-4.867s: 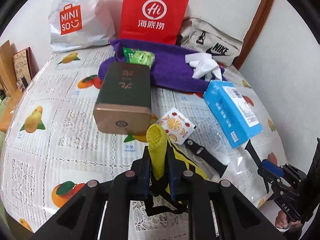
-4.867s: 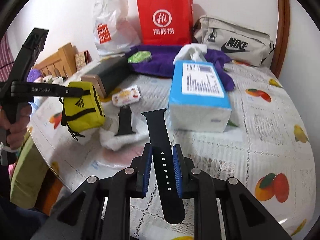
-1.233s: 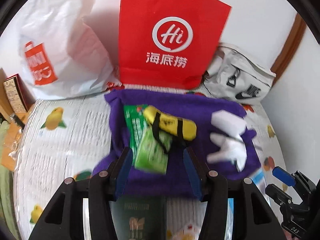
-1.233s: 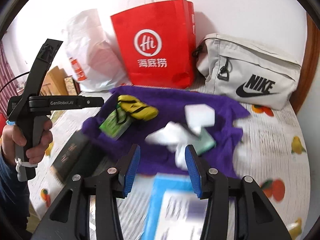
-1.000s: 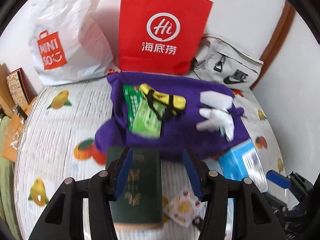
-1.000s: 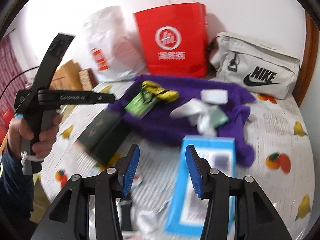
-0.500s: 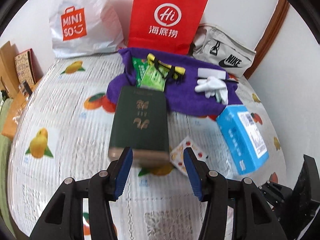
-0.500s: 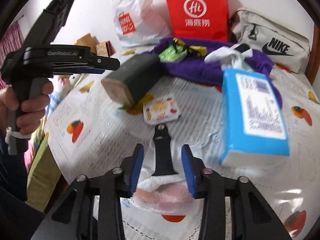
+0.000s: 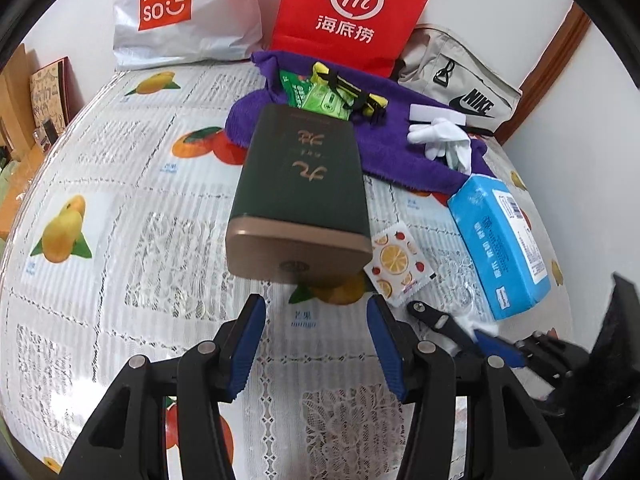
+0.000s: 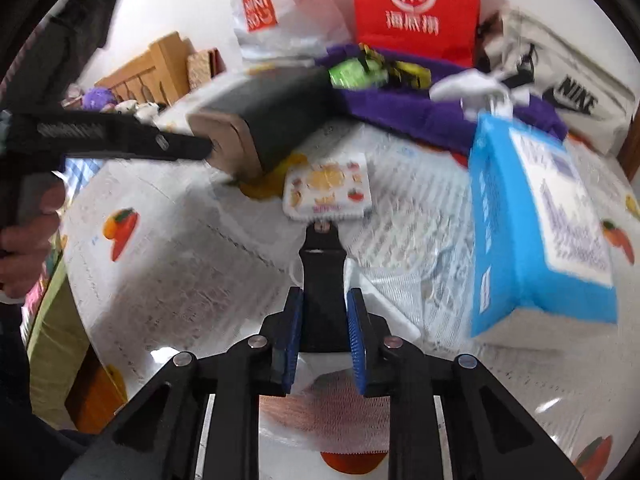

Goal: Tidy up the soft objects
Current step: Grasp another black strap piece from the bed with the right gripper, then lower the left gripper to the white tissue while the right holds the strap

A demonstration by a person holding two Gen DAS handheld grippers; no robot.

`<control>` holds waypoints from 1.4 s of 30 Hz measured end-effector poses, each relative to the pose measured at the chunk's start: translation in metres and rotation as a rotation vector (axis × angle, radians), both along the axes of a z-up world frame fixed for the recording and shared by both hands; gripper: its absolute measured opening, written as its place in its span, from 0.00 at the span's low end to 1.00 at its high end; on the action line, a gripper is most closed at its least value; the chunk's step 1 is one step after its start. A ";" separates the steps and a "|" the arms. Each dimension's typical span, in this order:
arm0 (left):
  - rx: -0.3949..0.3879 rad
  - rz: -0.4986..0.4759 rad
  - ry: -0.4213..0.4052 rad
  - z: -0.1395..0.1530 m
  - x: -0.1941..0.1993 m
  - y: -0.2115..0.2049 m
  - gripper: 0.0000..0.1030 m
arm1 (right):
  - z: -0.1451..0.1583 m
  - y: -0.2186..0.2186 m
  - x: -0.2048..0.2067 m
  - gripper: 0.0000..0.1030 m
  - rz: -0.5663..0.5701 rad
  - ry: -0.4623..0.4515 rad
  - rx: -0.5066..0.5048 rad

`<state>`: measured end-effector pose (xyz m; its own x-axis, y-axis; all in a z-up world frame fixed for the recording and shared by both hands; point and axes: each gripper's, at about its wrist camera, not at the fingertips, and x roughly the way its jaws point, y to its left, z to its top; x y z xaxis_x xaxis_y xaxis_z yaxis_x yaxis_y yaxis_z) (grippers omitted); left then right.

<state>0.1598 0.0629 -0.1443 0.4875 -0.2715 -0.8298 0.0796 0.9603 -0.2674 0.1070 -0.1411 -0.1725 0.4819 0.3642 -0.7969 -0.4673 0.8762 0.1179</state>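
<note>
Both tongs have dropped toward the table: right tongs (image 10: 323,322) closing around the black strap (image 10: 322,276), left tongs (image 9: 316,340) half-open, empty.

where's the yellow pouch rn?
Left wrist view: yellow pouch lies on the purple towel at the table's far end, beside the green packets, before the red bag.

Left gripper (image 9: 316,336) is angled down toward the table, blue pads spread wide with nothing between them, and a hand (image 10: 28,236) is wrapped round its handle. Right gripper (image 10: 323,332) points down too, jaws just been closing, black strap (image 10: 322,276) between the pads.
</note>
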 end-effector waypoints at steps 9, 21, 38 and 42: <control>0.007 -0.040 0.012 -0.007 -0.011 -0.012 0.49 | 0.011 -0.014 -0.004 0.22 -0.035 -0.010 0.077; 0.021 0.031 0.017 -0.005 -0.025 0.011 0.49 | -0.014 0.020 0.000 0.23 0.042 0.040 0.061; -0.023 0.038 0.032 -0.016 -0.023 0.025 0.49 | 0.004 0.026 -0.005 0.26 0.108 -0.025 0.050; -0.029 0.029 0.029 -0.017 -0.022 0.023 0.49 | -0.006 0.032 -0.003 0.33 0.100 -0.003 -0.010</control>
